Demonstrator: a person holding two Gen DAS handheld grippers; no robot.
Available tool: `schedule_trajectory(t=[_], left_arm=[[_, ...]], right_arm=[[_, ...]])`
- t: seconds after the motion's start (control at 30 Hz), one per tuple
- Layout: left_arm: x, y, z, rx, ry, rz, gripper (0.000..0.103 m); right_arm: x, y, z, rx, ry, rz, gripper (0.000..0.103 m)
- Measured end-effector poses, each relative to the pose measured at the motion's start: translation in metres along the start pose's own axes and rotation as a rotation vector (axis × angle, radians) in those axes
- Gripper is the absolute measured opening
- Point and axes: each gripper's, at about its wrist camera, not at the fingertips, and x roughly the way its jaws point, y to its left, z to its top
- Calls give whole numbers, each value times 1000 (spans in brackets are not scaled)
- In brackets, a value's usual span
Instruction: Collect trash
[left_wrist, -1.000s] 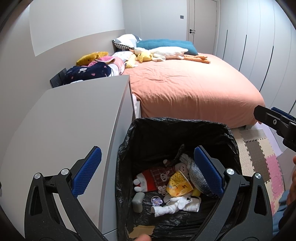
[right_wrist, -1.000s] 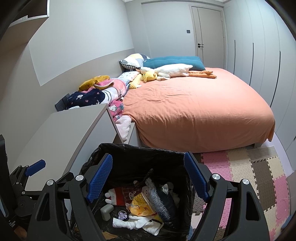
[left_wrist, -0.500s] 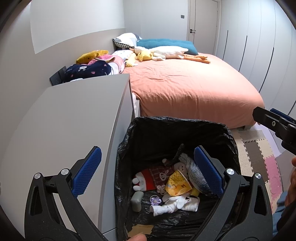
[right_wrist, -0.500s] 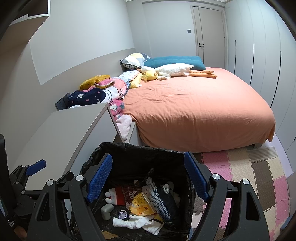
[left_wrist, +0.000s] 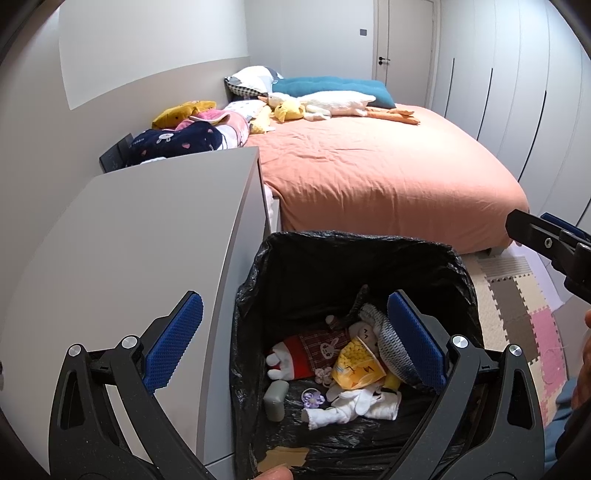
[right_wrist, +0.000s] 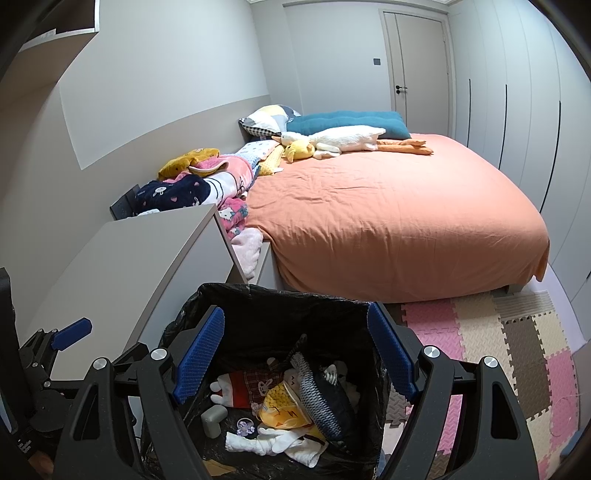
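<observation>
Left wrist view: the left tool (left_wrist: 291, 339) hangs with its 2 blue, dimpled rubber pads spread wide and nothing between them, one pad over the grey bench (left_wrist: 147, 236) and the other over the trash bin (left_wrist: 354, 251). The bin is boxy, lined with a crinkled glossy black plastic bag, and stands against the bench's side panel. At its bottom lies a heap: a soft red plush toy (left_wrist: 295, 356) in a checked cloth, a yellow crinkly snack packet (left_wrist: 356, 363), a grey-and-white striped knit piece (left_wrist: 388, 338), a white fabric doll (left_wrist: 351, 406), a small rounded grey block (left_wrist: 275, 398), a purple flower clip (left_wrist: 314, 398) and flat brown cardboard scraps (left_wrist: 284, 456). The right tool (left_wrist: 546, 243) enters at the right edge; its spread cannot be told here

Right wrist view: the right tool (right_wrist: 295, 354) has its 2 textured blue pads parted wide, empty, framing the bin's open mouth. The left tool's blue tip shows at the far left. Behind stands a bed (right_wrist: 388, 214) under a smooth orange sheet, carrying a long white plush goose (right_wrist: 343, 140), a yellow plush (right_wrist: 299, 149) and a teal pillow (right_wrist: 347, 122). Interlocking foam mats (right_wrist: 498, 339) in pink, cream and brown cover the floor
</observation>
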Motion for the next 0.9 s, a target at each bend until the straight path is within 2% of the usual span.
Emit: schedule_trajectory(t=[0.67, 0.9], left_arm=[[-2, -1, -2, 10, -6, -43, 97], [-6, 0, -2, 8, -34, -27, 97]], right_arm=[[0, -1, -1, -4, 2, -1, 80], [1, -1, -2, -3, 4, -1, 80]])
